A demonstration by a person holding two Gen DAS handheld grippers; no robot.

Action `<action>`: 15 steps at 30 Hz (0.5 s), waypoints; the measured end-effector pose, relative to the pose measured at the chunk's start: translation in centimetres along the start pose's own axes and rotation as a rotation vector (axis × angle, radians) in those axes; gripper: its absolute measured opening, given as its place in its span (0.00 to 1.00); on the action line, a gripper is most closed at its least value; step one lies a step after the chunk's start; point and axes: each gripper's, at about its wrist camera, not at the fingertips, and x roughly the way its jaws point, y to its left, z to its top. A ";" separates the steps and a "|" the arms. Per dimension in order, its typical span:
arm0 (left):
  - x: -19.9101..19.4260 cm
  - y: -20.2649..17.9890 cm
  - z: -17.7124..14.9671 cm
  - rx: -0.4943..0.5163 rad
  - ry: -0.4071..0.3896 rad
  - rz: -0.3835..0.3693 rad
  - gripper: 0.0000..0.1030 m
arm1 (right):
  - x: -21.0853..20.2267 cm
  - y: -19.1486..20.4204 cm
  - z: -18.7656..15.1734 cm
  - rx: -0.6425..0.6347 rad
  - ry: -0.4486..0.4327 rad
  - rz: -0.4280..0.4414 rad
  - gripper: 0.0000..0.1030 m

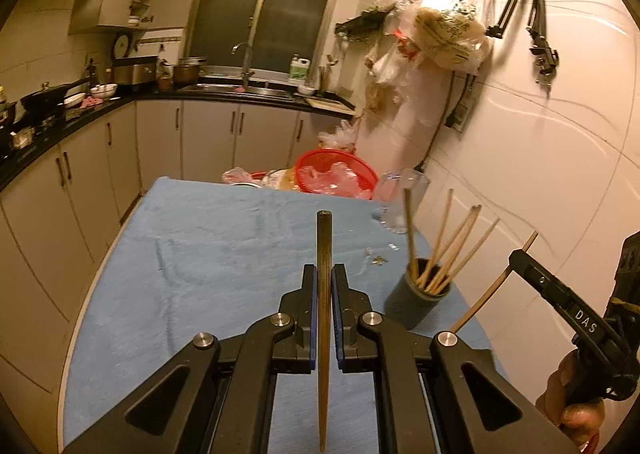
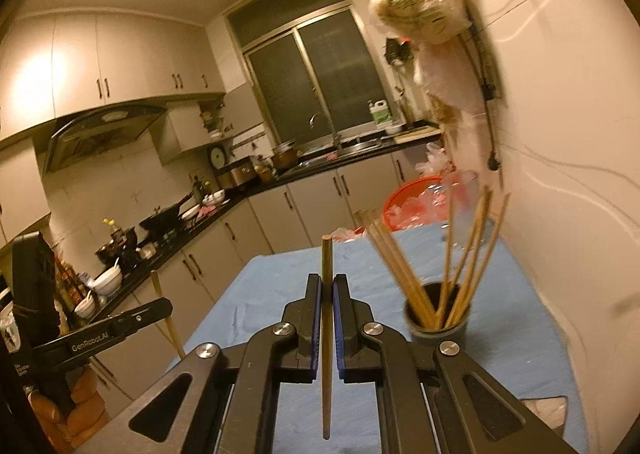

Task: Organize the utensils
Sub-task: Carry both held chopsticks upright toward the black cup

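left claw [image 1: 322, 286] clamped on dark chopstick [image 1: 323, 254], stick upright across pads. right claw [image 2: 327, 296] clamped on pale chopstick [image 2: 326, 274], same pose. holder [image 2: 438, 320] on table [image 1: 200, 254], ahead-right of both; right claw nearer.

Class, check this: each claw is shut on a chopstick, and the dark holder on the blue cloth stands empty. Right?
Not quite. The holder is not empty: the right wrist view shows several chopsticks standing in it. Each claw, left and right, grips one chopstick.
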 end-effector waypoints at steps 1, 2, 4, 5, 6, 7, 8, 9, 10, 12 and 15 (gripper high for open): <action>0.1 -0.5 0.3 0.007 -0.004 -0.006 0.07 | -0.3 -0.4 0.3 0.004 -0.011 -0.007 0.06; 0.1 -1.3 0.8 0.020 -0.011 -0.012 0.07 | -0.6 -0.7 0.7 0.006 -0.019 -0.012 0.06; 0.4 -2.5 1.5 0.033 -0.019 -0.018 0.07 | -1.3 -1.5 1.4 0.009 -0.042 -0.023 0.06; 0.6 -3.2 1.9 0.040 -0.020 -0.028 0.07 | -1.6 -1.6 1.7 0.012 -0.051 -0.028 0.06; 0.8 -3.6 2.2 0.043 -0.020 -0.036 0.07 | -1.9 -1.9 2.1 0.014 -0.061 -0.031 0.06; 0.9 -4.1 2.6 0.047 -0.020 -0.043 0.07 | -2.3 -2.3 2.6 0.015 -0.073 -0.034 0.06; 1.2 -4.8 3.1 0.053 -0.022 -0.050 0.07 | -2.6 -2.5 3.0 0.014 -0.083 -0.037 0.06; 1.2 -5.2 3.3 0.059 -0.025 -0.053 0.07 | -2.9 -2.7 3.3 0.014 -0.093 -0.042 0.06; 1.3 -5.8 3.7 0.066 -0.030 -0.057 0.07 | -3.2 -3.1 3.9 0.015 -0.105 -0.047 0.06; 1.6 -6.8 4.4 0.071 -0.042 -0.063 0.07 | -3.6 -3.6 4.8 0.020 -0.119 -0.048 0.06; 2.1 -8.2 5.6 0.075 -0.060 -0.072 0.07 | -4.1 -4.3 6.3 0.016 -0.149 -0.059 0.06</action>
